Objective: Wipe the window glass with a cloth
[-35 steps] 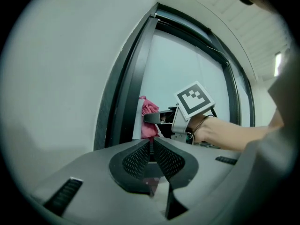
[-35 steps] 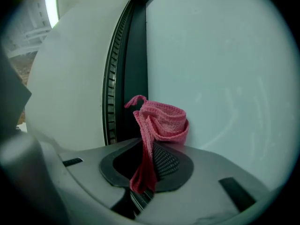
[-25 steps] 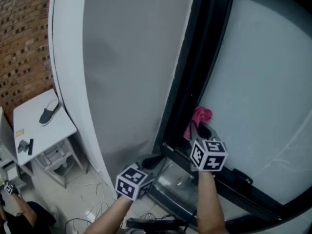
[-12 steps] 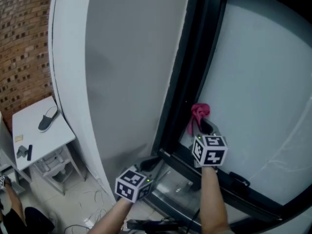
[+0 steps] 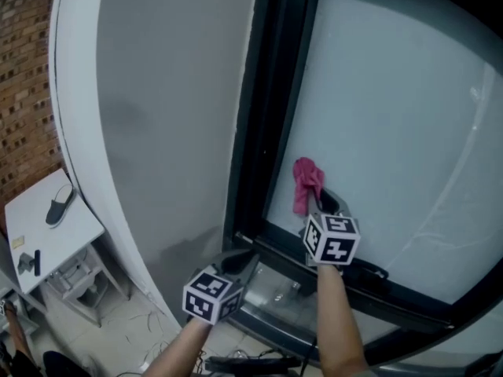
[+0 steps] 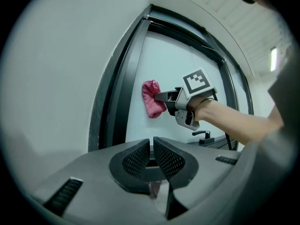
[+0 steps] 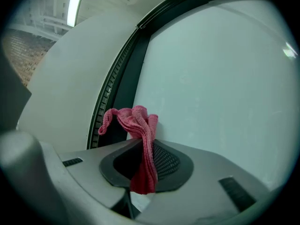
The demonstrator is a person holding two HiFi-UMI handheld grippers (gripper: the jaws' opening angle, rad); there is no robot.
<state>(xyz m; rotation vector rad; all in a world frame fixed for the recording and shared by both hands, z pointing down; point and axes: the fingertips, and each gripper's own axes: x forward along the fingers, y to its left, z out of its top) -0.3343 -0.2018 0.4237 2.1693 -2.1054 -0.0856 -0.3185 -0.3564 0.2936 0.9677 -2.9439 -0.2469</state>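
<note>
A pink cloth (image 5: 306,183) is pressed against the frosted window glass (image 5: 401,132) near its lower left corner, beside the dark window frame (image 5: 267,124). My right gripper (image 5: 321,203) is shut on the pink cloth (image 7: 140,139), which bunches above the jaws and hangs down between them. The window glass (image 7: 220,88) fills the right gripper view. My left gripper (image 5: 240,259) hangs lower, by the bottom of the frame, shut and empty. In the left gripper view its jaws (image 6: 152,156) meet, with the cloth (image 6: 152,104) and the right gripper (image 6: 161,97) ahead.
A grey wall panel (image 5: 165,116) stands left of the frame. A black window handle (image 5: 365,272) sits on the lower frame rail. A small white table (image 5: 47,226) with a shoe and small items stands at far left, brick wall (image 5: 23,77) behind it.
My right gripper has carried the cloth up and onto the glass, away from the frame. The head view has swung right. The left gripper has stayed low.
</note>
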